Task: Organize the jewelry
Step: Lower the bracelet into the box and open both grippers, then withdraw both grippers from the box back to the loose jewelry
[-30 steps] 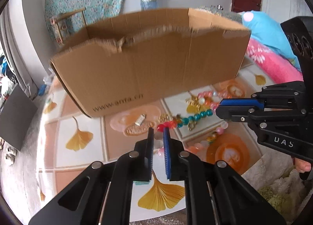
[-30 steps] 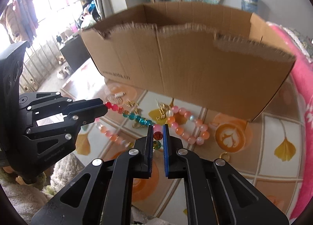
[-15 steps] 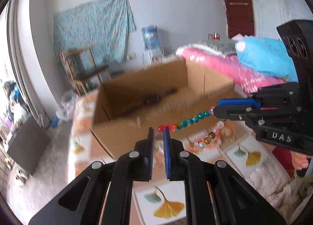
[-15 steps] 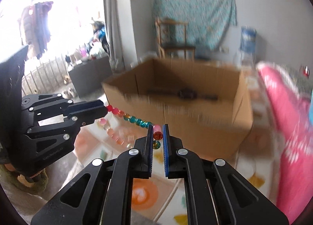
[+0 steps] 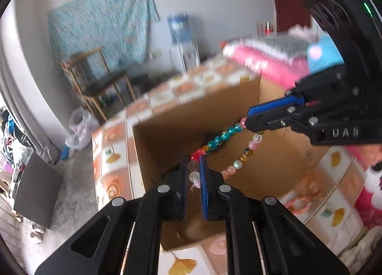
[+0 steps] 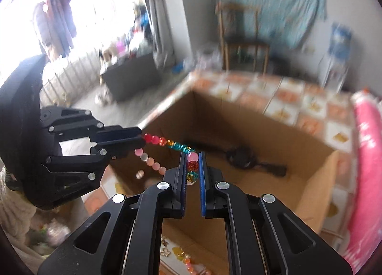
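Note:
A string of coloured beads [image 5: 222, 136] hangs stretched between my two grippers above the open cardboard box [image 5: 167, 146]. My left gripper [image 5: 193, 159] is shut on the string's pale and red beads. In the same view the right gripper [image 5: 248, 122] pinches the far end at the upper right. In the right wrist view my right gripper [image 6: 193, 155] is shut on pink, red and teal beads of the string [image 6: 176, 146]. The left gripper [image 6: 140, 141] holds the red end at the left. A loop of pink beads sags between them. A dark object [image 6: 241, 158] lies inside the box [image 6: 238, 117].
The box stands on a table with an orange and white leaf-patterned cloth [image 5: 109, 155]. Loose jewelry [image 6: 186, 260] lies on the cloth in front of the box. Pink bedding [image 5: 269, 60] is at the right. A wooden chair [image 5: 95, 83] and a water dispenser [image 5: 181, 36] stand by the far wall.
Both grippers have risen with the bead string, from low over the table in front of the box to above its open top. Both grips stayed shut.

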Demonstrator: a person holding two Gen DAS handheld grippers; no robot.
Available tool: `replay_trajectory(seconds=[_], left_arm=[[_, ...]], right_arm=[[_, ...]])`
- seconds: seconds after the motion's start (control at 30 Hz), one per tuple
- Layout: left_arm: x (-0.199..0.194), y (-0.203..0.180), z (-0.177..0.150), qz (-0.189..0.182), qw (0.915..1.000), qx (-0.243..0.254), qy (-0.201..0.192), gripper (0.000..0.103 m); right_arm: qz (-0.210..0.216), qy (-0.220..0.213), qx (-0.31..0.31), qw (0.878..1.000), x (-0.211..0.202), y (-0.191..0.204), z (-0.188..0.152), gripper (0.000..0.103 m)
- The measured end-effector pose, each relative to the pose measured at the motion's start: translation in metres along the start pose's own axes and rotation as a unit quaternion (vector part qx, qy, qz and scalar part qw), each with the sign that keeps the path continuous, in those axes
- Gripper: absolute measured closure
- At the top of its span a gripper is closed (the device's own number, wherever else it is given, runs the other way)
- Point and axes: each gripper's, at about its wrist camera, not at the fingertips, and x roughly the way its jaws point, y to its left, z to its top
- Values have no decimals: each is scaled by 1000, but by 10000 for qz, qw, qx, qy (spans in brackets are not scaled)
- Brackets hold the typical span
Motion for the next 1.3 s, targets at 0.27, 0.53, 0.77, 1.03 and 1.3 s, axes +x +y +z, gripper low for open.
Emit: replay_trajectory(seconds=[0.27,0.53,0.77,1.03,1.3], left_arm=[[55,-9,-3,38,9928,704,970,93],[77,-7,-10,74,9860,913,1392,92],[53,12,-5,87,9946,472,920,89],[-43,34,-16,-117,9979,-596,-237,62],[-85,-2,-92,-119,9902,-1224,-656,34]], right_arm=[[479,1750,393,9826,89,-26,6,96],[579,2302,727,9687,125,-33,4,89],[711,1754,948,9773,98,-44,10,76],[578,-4,484,9972,-41,-22,-3,56],[665,-954,708,9907,-101,-9,-92,48]])
